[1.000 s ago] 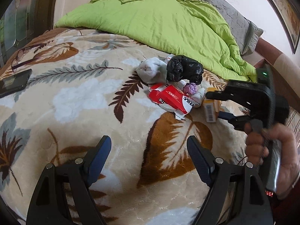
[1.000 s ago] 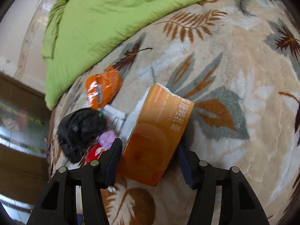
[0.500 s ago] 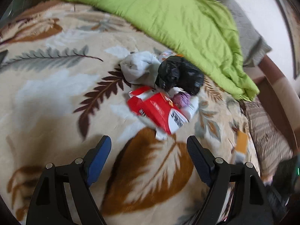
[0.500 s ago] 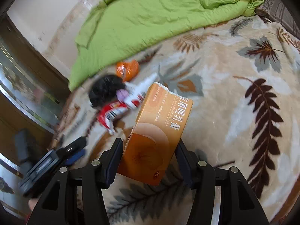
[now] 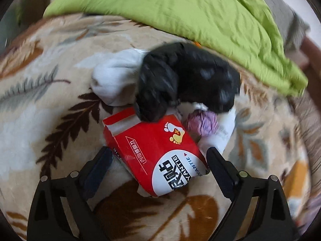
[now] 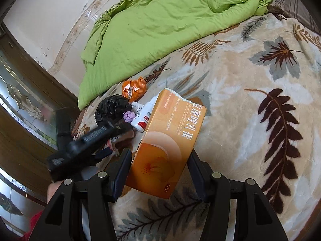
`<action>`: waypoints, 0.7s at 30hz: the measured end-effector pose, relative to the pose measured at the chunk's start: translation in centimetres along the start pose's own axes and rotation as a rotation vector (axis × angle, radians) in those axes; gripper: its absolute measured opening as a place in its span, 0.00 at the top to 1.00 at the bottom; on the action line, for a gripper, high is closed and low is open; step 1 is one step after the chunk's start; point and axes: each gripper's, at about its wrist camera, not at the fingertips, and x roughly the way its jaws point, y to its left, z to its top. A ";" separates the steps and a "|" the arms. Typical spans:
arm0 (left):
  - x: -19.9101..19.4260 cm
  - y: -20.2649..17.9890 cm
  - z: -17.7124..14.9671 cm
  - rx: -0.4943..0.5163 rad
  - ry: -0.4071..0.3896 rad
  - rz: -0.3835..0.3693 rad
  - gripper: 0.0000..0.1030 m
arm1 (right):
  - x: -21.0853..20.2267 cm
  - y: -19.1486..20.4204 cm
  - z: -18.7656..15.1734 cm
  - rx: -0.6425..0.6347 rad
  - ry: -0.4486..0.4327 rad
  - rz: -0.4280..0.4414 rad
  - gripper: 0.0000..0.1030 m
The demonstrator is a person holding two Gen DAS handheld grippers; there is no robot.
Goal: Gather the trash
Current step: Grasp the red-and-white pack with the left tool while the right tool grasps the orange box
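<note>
Left hand-held gripper (image 5: 158, 162): jaws apart, straddling red packet (image 5: 155, 154), lower centre.
Right hand-held gripper (image 6: 159, 169): clamped on orange box (image 6: 168, 142), centre frame.

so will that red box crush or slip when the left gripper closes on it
The red box looks like thin, already dented card with an open flap, so it will probably buckle. It seems light. The black bag rests on its far end and may drag. The left gripper straddles it, open.

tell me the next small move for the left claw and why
Probably ease the left claw forward a little and close on the flattened red cardboard box. Its open fingers already straddle the box on the leaf-patterned blanket, while the right claw is busy holding the orange carton.
</note>
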 end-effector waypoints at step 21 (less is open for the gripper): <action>-2.5 2.5 -1.9 0.084 -0.090 -0.023 0.68 | -0.2 -0.1 0.2 -0.011 -0.012 -0.007 0.41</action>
